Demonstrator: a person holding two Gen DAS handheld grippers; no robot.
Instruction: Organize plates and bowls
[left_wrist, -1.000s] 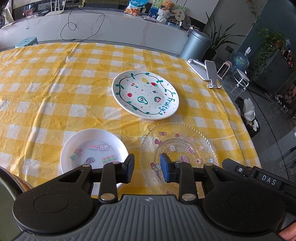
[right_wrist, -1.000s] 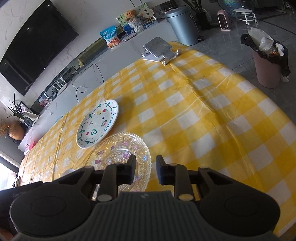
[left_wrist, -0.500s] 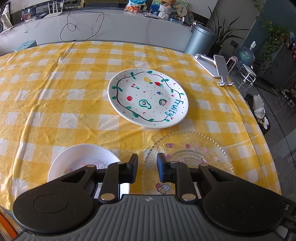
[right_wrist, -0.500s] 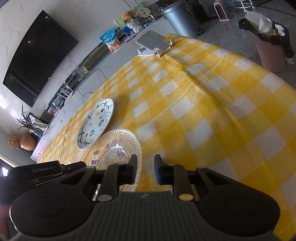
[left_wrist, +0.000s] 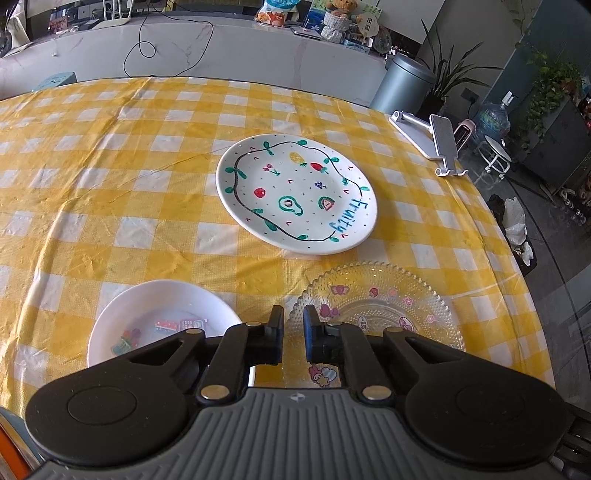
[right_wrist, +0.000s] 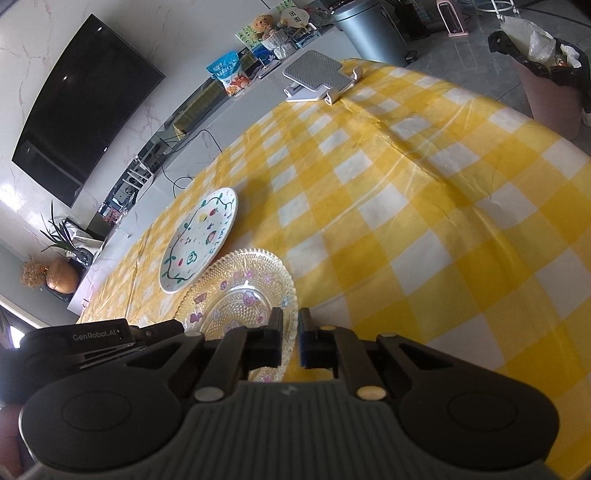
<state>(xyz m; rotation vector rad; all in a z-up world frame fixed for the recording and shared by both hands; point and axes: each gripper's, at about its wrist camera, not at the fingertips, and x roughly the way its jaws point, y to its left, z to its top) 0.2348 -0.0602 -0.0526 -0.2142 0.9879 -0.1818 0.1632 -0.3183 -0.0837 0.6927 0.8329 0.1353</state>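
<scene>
A round table (left_wrist: 110, 155) covered with a yellow-and-white checked cloth carries three dishes. A white ceramic plate painted with fruit, a green vine border and the word "fruity" (left_wrist: 295, 197) lies flat near the middle. Nearer the cameras, just beside it, sits a clear glass plate with a beaded rim and pink cartoon stickers (left_wrist: 384, 302), and to that plate's left, a little apart, a small white bowl with coloured stickers inside (left_wrist: 162, 317). The left gripper (left_wrist: 293, 338) hangs low over the glass plate's near left rim; its jaws are closing and stand at a narrow gap, with the rim seen in the gap, though whether the pads press on it I cannot tell. The right gripper (right_wrist: 290, 338) reaches the same plate's right rim; its jaws are drawn nearly together with the beaded edge (right_wrist: 291, 295) showing in the slit between them. The left gripper's black body (right_wrist: 96, 338) appears at the left edge of the right wrist view. A white folding stand (left_wrist: 430, 142) rests at the table's far right edge.
</scene>
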